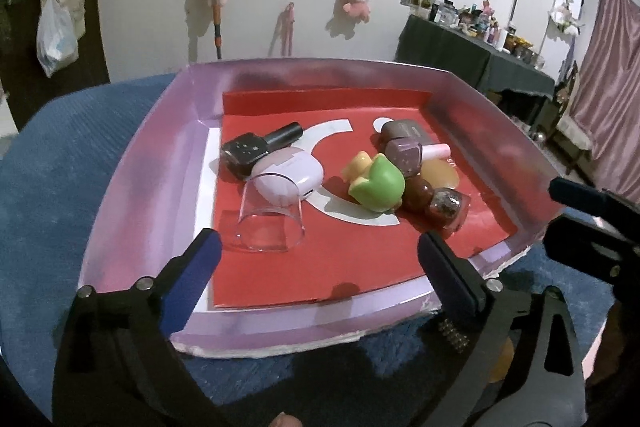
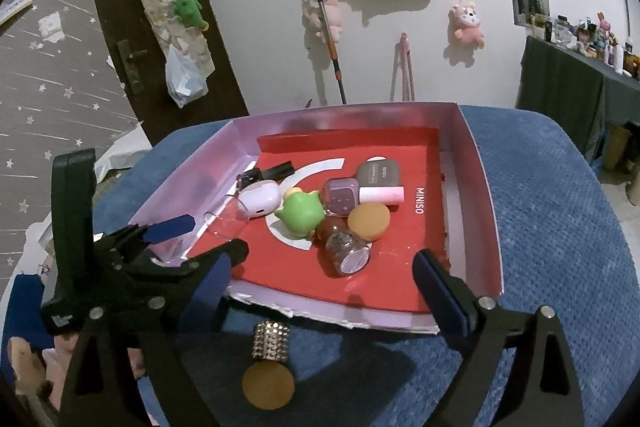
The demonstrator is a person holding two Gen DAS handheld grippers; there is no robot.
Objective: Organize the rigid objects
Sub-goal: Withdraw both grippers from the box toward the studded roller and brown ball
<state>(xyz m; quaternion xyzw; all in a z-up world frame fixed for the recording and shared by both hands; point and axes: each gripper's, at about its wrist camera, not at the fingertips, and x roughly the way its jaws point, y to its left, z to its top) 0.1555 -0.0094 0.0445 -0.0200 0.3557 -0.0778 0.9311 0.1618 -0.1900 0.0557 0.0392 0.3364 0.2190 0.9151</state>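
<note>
Trinkets, among them a green frog toy [image 1: 379, 185] and a clear cup [image 1: 270, 223], lay gathered in the purple tray [image 1: 132, 195] because we held both the left gripper [image 1: 320, 259] and right gripper [image 2: 324, 277] wide apart, empty.

Tray [image 1: 152, 187]: roughly nine small items; one studded bottle [image 2: 271, 341] outside.

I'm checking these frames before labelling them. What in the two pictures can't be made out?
- Studded bottle outside the box: right wrist view only; the right claw frame covers one side.
- Black bottle: right wrist view; the earbud case hides its body.
- Items on the far dark table: both views, too small.
- Brown round thing: left wrist view; the green toy covers part, so what it is stays unclear.
</note>
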